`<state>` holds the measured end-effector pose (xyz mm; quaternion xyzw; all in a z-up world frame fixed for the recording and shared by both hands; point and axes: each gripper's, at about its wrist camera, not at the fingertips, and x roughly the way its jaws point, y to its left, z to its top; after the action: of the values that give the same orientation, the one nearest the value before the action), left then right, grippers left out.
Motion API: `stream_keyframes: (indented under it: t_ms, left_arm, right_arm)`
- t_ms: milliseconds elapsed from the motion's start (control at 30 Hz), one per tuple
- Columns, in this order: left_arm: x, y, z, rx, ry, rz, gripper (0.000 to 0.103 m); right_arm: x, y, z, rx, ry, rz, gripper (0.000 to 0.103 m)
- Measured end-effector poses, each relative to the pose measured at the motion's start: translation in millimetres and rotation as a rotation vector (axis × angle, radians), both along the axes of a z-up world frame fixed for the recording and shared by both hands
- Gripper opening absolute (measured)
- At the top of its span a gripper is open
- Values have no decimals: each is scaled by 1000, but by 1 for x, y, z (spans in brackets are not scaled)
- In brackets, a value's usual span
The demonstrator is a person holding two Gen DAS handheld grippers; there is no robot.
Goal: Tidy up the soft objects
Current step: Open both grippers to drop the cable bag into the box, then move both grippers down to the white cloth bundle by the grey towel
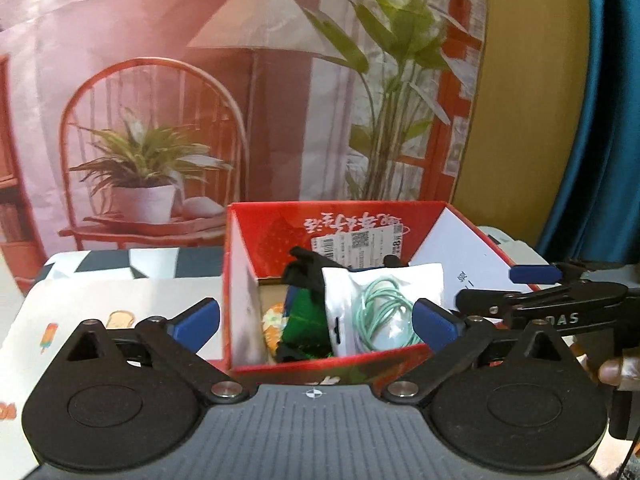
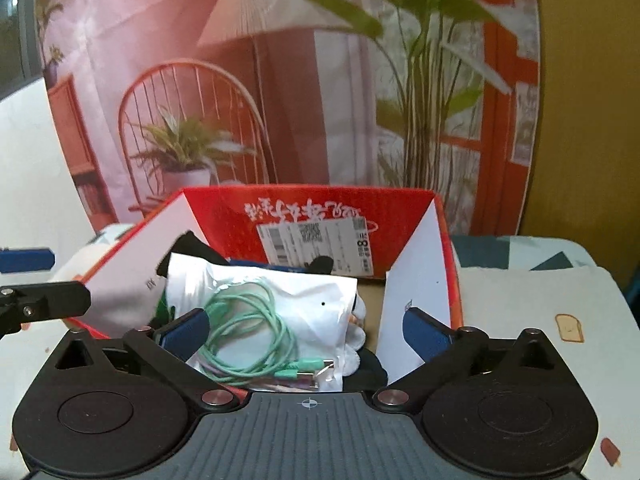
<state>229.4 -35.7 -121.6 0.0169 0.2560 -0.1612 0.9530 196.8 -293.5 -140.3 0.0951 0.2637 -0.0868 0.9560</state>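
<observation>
Behind the surface (image 2: pixel 520 292) hangs a printed backdrop (image 1: pixel 160 80) with a lamp, a chair and plants. Both grippers hover at the near side of a red box (image 1: pixel 240 280) that stands open on the surface.

On the left gripper (image 1: pixel 316 320) the jaws stand wide apart and hold nothing; the box is seen between them but is not touched. On the right gripper (image 2: pixel 306 330) the jaws are also wide apart and empty. Below them, inside the box, lies a white pouch (image 2: pixel 280 288) with a coiled green cable (image 2: pixel 248 320). It rests on top of a green cloth (image 1: pixel 308 320) and some dark fabric (image 1: pixel 304 268), and a small orange patterned thing (image 1: pixel 274 322) lies near the left wall. So the soft things are in the box, but loose.

What can go wrong, I think: the pouch leans high against the pile, and it may slide or tip toward the right wall if a jaw brushes it. The box is light card; a push on its near rim could move it across the surface.

The two grippers are near each other, so they can collide at the box's right corner. To the left and right of the box the surface is free, and above the box there is open room.
</observation>
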Motion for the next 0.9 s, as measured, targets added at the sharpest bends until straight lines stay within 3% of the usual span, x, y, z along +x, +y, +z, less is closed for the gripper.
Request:
stream_keyframes:
  t_ms: [300,600,900]
  left_arm:
    - [-39,13,-7,32,-30,54,103]
    - [-74,26,-31,11,-17,96,103]
    - [-89,27,-69,39,62,117,103]
  right_arm:
    - [-41,11,3,-4,-99,-30,103]
    - [-86,23,-8,-25,-175,-54,103]
    - [-117,36,-54,-27,-112,-74,103]
